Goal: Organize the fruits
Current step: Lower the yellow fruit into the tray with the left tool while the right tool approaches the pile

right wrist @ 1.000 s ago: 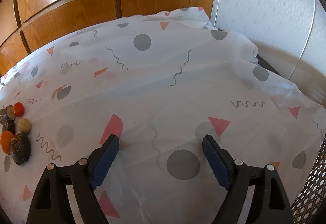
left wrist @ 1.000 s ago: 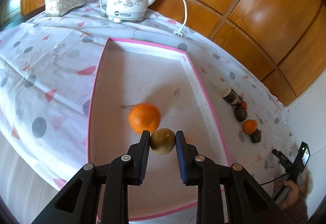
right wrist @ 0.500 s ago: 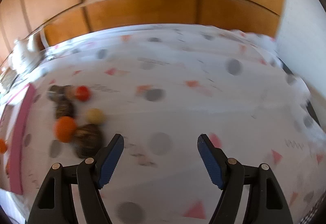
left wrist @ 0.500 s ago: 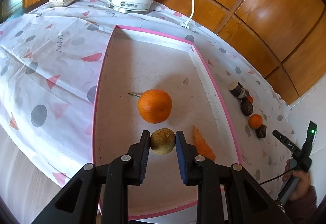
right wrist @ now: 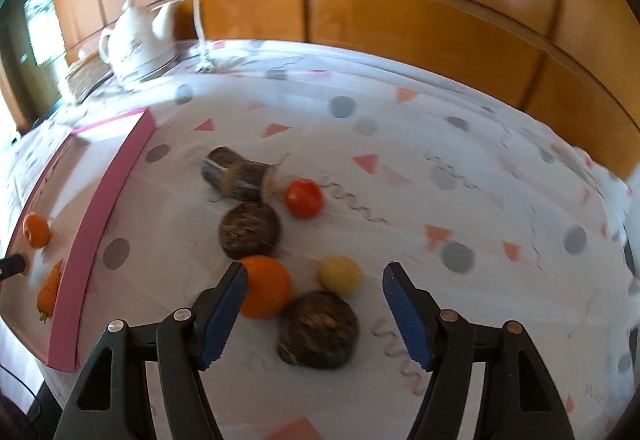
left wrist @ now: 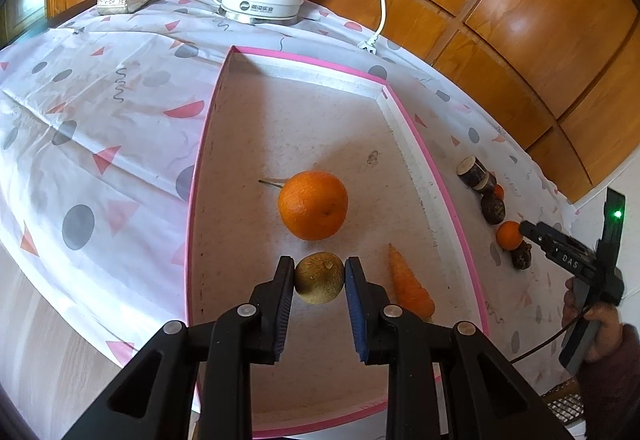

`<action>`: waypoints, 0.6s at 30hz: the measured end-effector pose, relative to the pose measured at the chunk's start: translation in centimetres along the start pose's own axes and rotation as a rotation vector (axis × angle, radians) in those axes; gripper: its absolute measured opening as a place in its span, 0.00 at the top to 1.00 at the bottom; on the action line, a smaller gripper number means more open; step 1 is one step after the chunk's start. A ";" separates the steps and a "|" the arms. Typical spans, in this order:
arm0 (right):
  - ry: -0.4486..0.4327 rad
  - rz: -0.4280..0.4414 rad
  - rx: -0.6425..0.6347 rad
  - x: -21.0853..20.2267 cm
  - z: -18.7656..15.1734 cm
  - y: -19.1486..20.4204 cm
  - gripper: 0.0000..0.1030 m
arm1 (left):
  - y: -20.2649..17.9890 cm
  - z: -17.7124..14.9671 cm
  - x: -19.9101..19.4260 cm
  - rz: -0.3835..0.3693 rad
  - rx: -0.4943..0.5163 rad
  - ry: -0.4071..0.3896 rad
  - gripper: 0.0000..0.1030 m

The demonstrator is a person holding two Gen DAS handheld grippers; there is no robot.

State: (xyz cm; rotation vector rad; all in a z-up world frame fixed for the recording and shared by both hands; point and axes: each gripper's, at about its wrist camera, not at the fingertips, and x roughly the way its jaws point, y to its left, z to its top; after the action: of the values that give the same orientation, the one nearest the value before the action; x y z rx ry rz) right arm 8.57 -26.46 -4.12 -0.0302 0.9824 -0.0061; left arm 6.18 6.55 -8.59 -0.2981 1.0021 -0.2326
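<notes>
Two grippers work over a white patterned tablecloth point(left wrist: 120, 128) before wood-panelled walls: the left gripper point(left wrist: 320, 274) clamps a brownish round fruit point(left wrist: 319, 277) above the pink-rimmed tray point(left wrist: 416, 144), while the right gripper point(right wrist: 314, 298), jaws closing, hovers empty over loose fruits.

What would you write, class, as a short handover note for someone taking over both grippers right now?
Left gripper: shut on a brownish round fruit, above the pink-edged tray.
Right gripper: jaws closing, empty, over the loose pile on the cloth.
Done: large orange and carrot in the tray.
Left: release the held fruit; move the small orange, yellow fruit, red fruit and dark pieces.
</notes>
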 end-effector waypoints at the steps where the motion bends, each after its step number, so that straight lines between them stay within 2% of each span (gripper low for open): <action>1: 0.002 0.007 -0.024 0.3 0.5 0.5 0.32 | 0.1 -0.1 0.0 0.000 -0.005 0.001 0.75; 8: 0.012 0.023 -0.207 1.4 3.3 3.5 0.32 | 0.5 -0.1 0.0 0.011 -0.031 -0.007 0.74; 11: 0.024 0.023 -0.303 2.3 4.5 5.1 0.32 | 0.3 0.0 -0.5 0.016 -0.021 -0.032 0.69; 18: 0.074 -0.007 -0.495 5.3 6.2 8.3 0.32 | 0.4 0.6 -2.3 0.005 -0.043 -0.099 0.68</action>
State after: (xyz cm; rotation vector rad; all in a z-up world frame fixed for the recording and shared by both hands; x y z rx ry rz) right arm 16.62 -18.17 -5.33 -0.4908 1.0382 0.2314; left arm 5.57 7.72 -6.60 -0.3431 0.9109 -0.1905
